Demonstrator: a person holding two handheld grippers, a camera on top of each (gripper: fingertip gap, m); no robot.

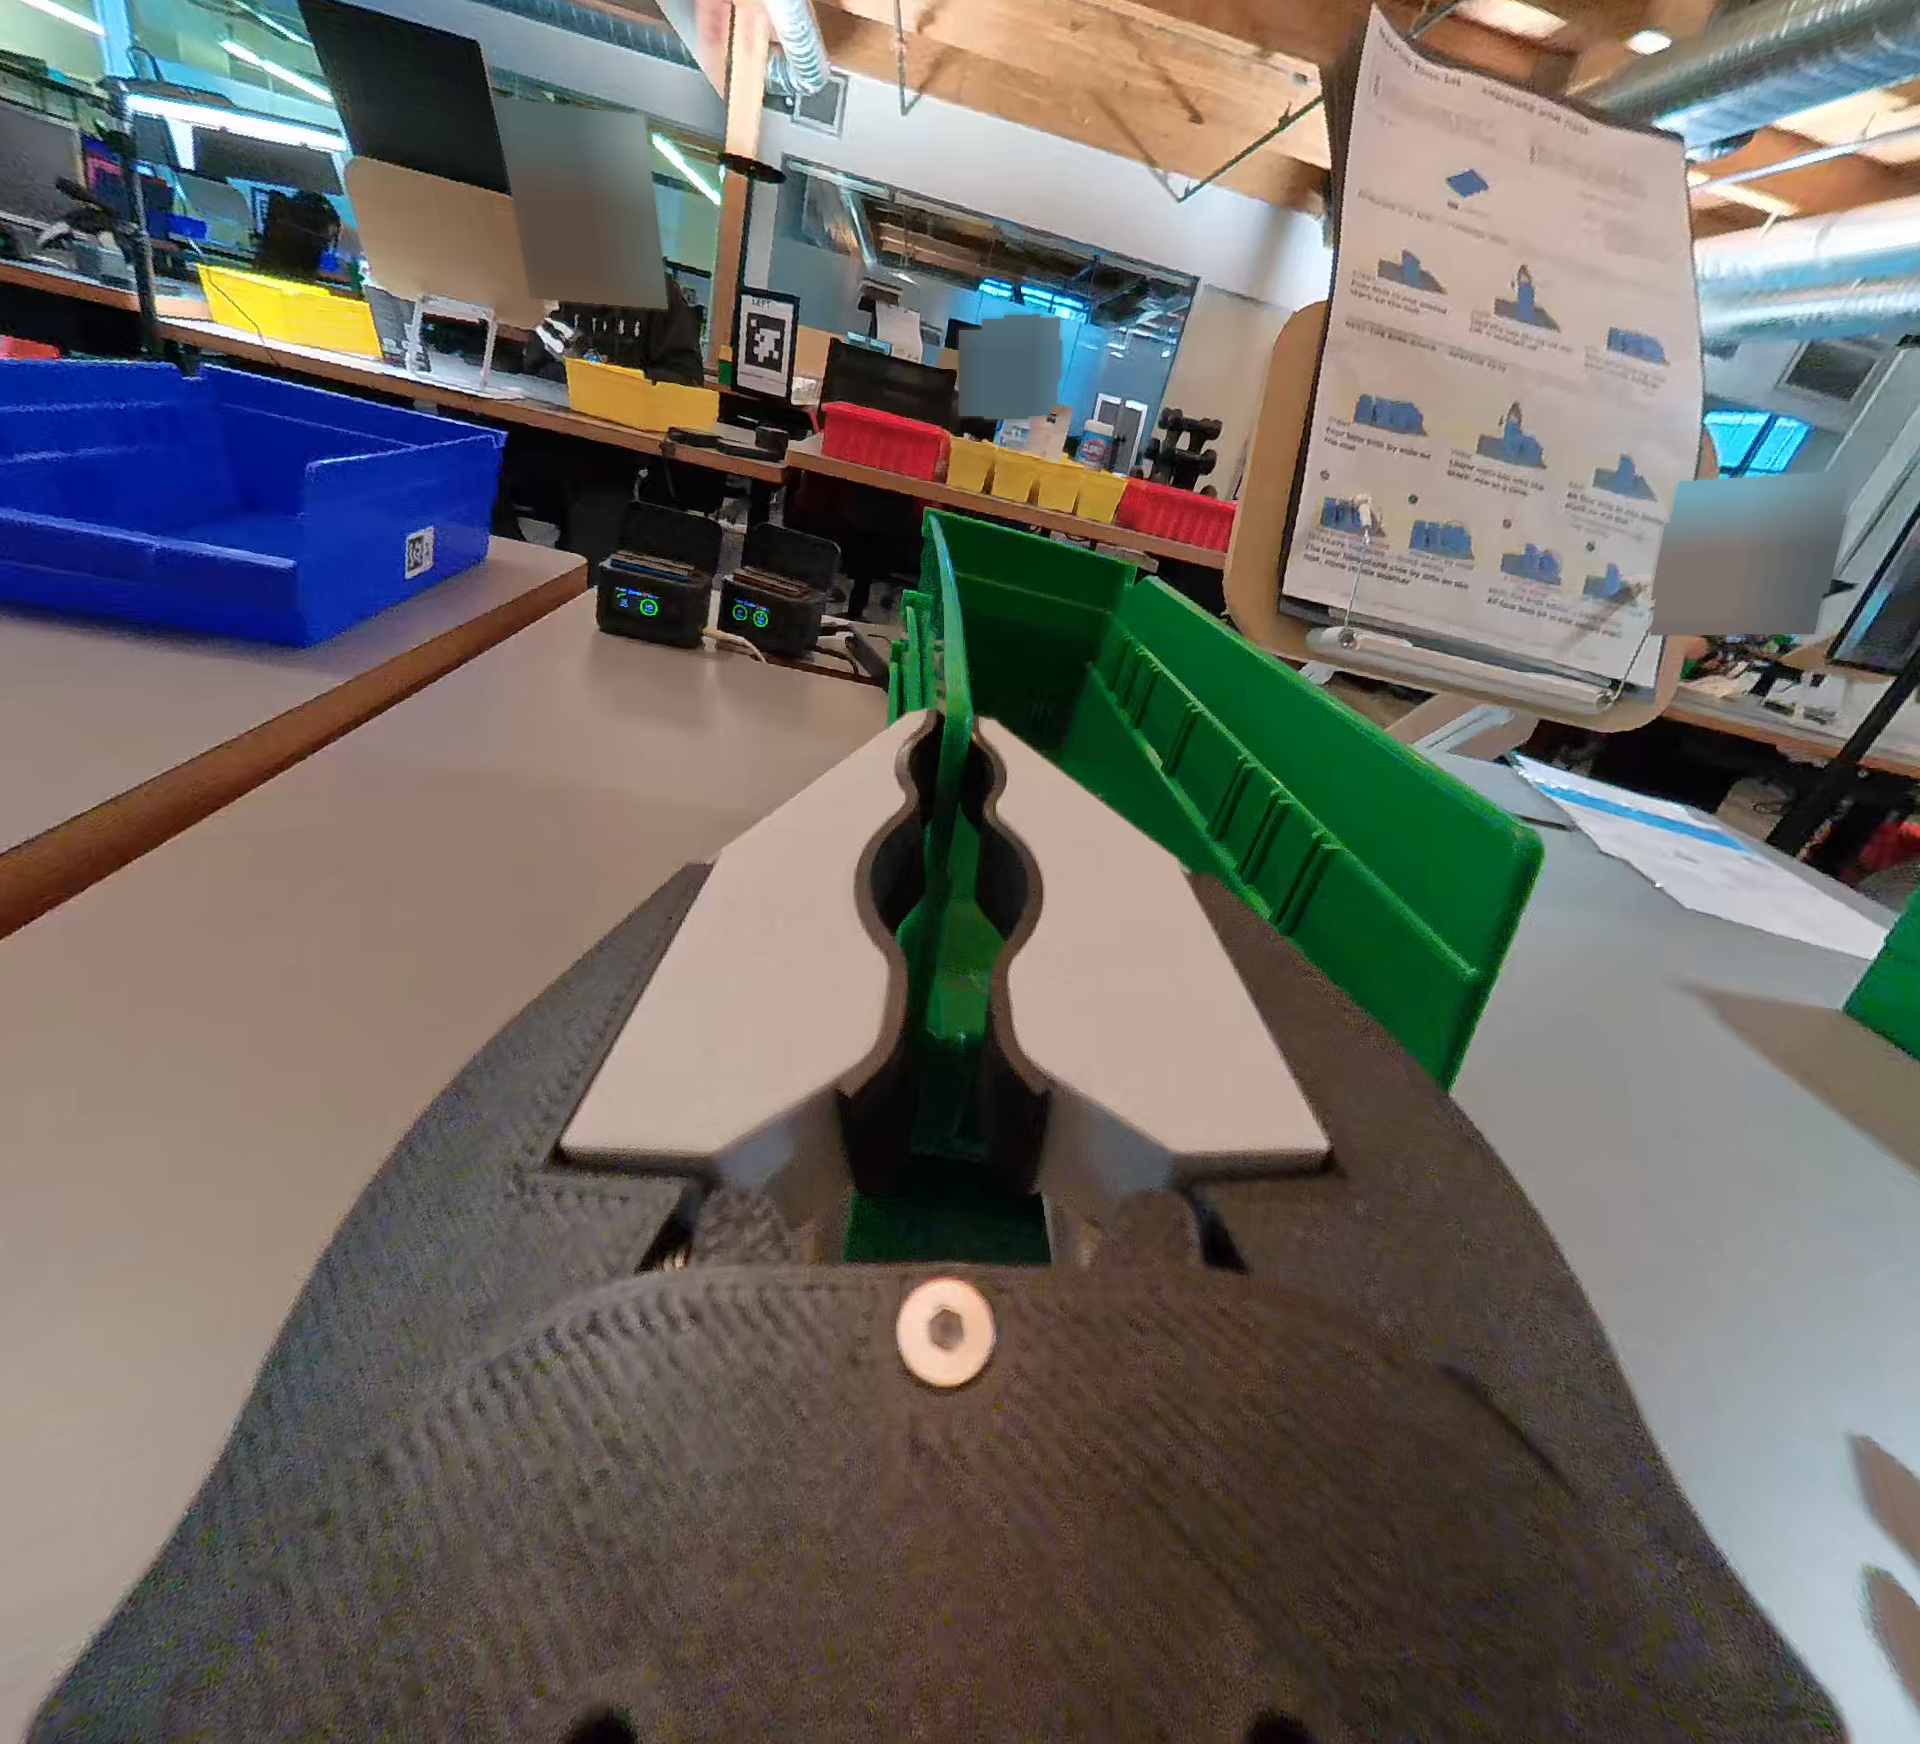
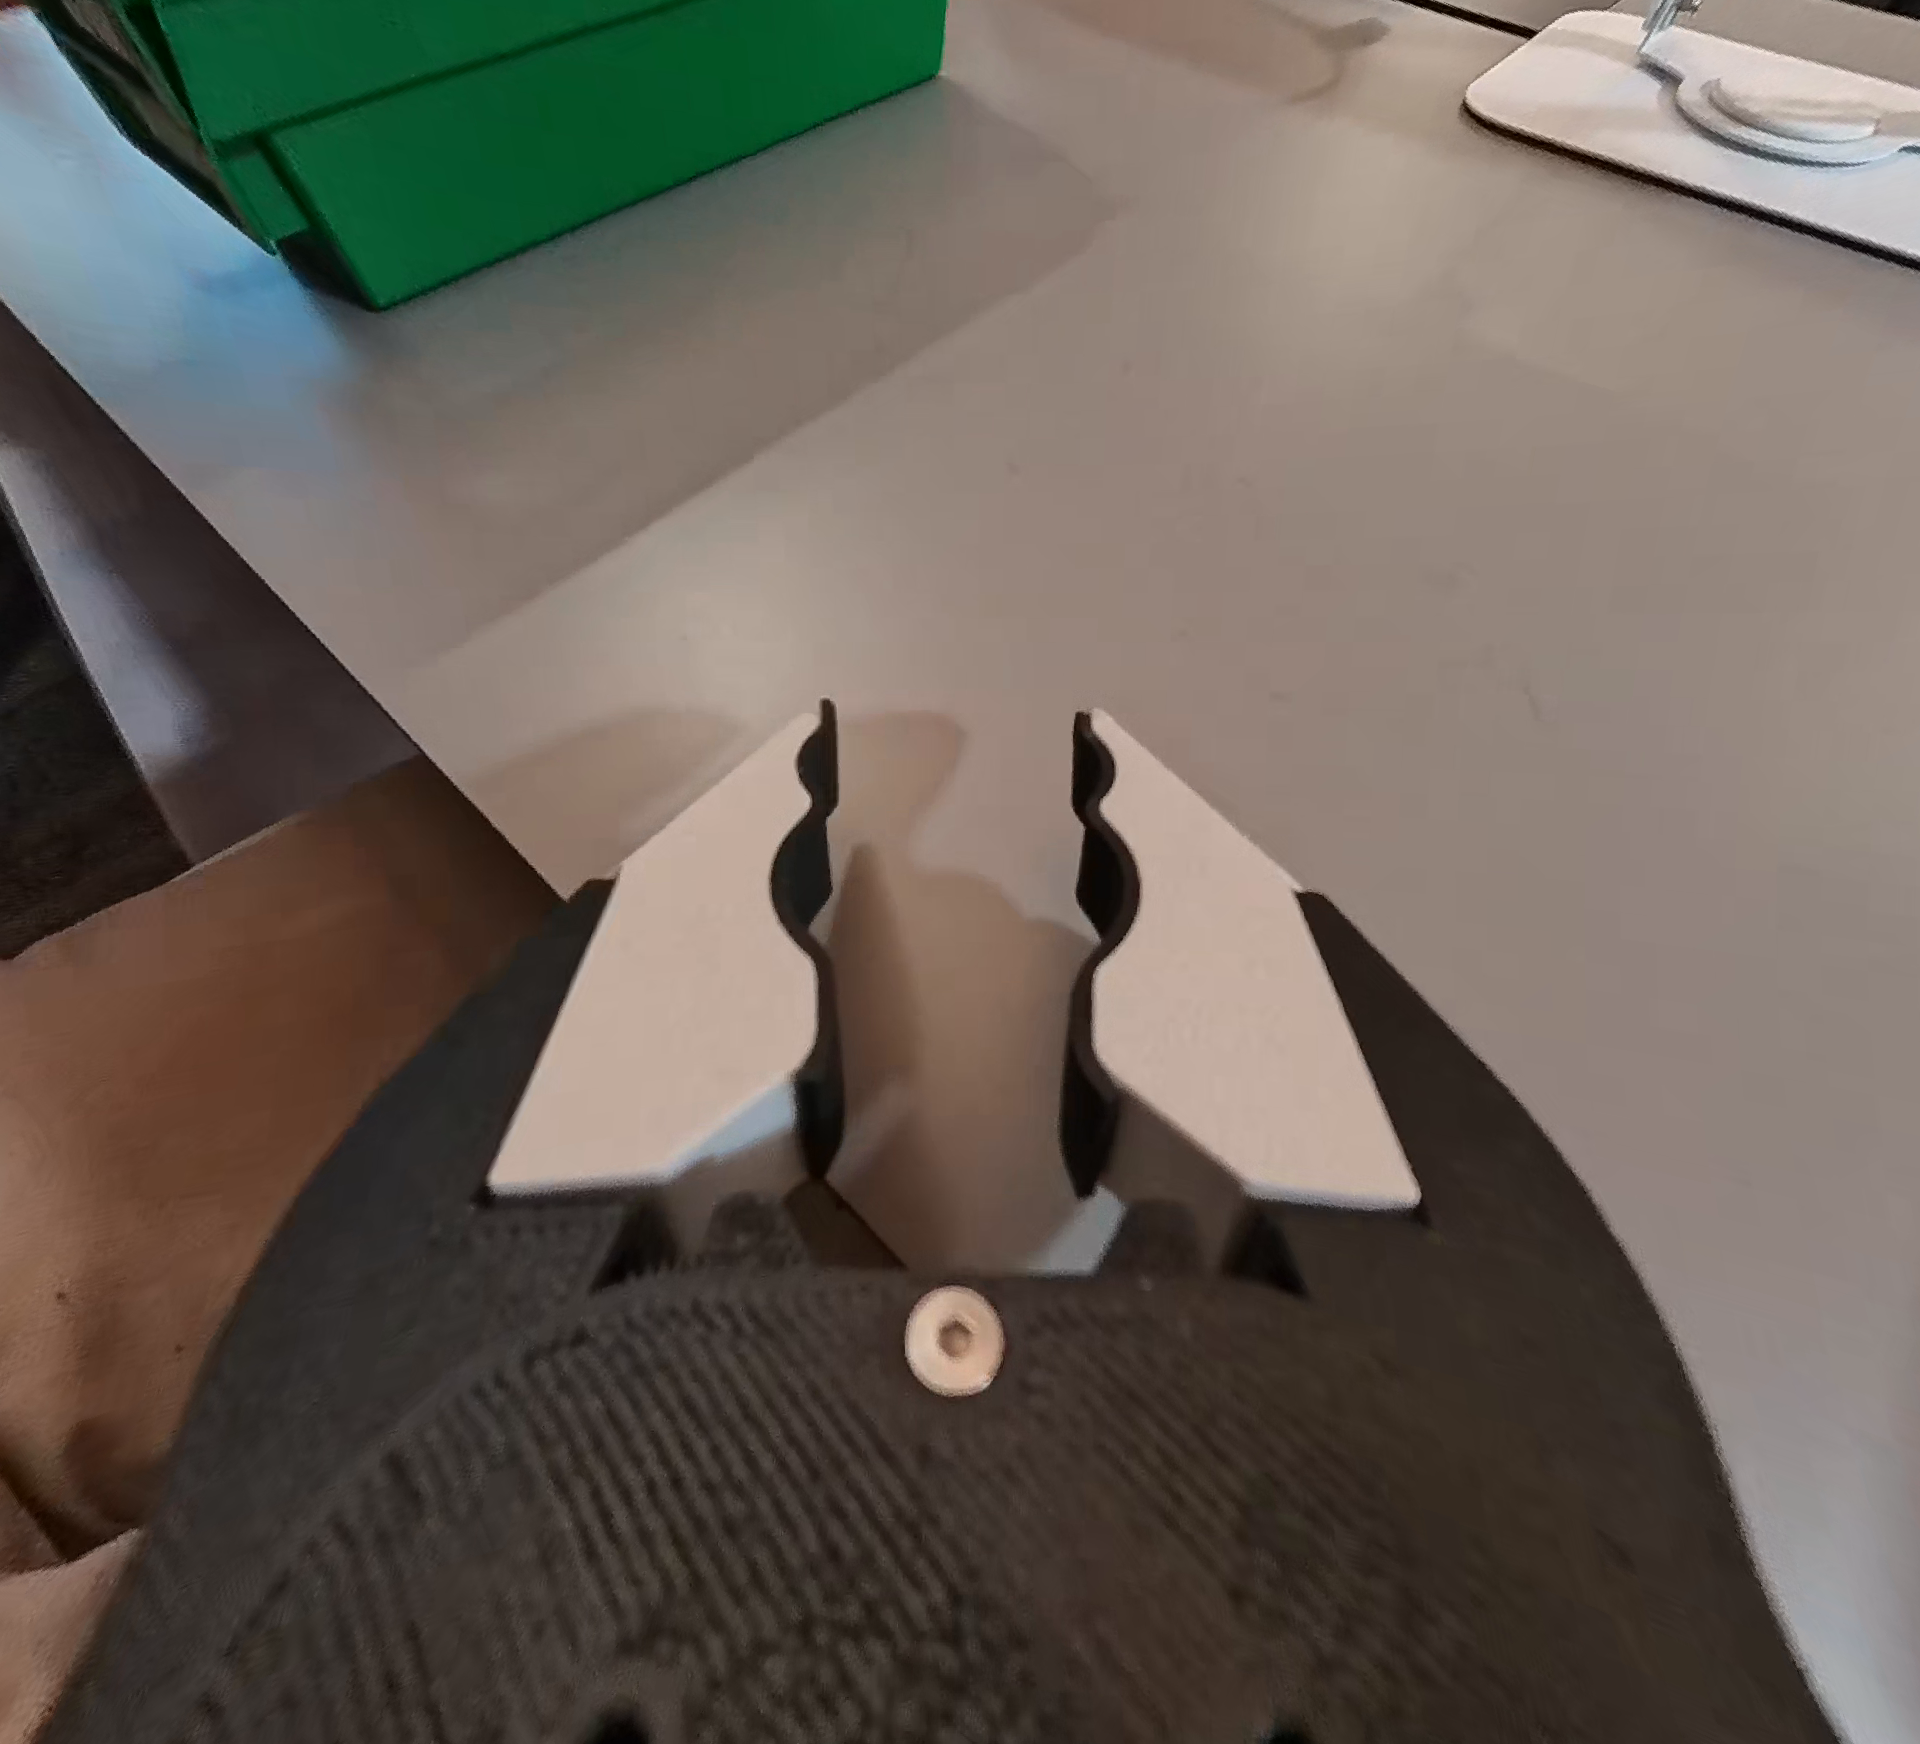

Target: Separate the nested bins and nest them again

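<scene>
My left gripper (image 1: 951,738) is shut on the near side wall of a long green bin (image 1: 1299,821) and holds it above the grey table; the bin stretches away from me, its ribbed inner wall showing to the right. In the right wrist view a stack of nested green bins (image 2: 540,42) stands at the far left of the table, their stepped end walls facing me. My right gripper (image 2: 956,738) is open and empty, low over the bare table, well short of that stack. A green corner (image 1: 1886,977) shows at the right edge of the left wrist view.
A blue bin (image 1: 239,489) sits on a separate table at the left. Two black charger cases (image 1: 717,588) stand at the far table edge. An instruction sheet on a stand (image 1: 1496,344) is at the right; its white base (image 2: 1704,94) shows far right. The near table edge (image 2: 239,572) runs diagonally.
</scene>
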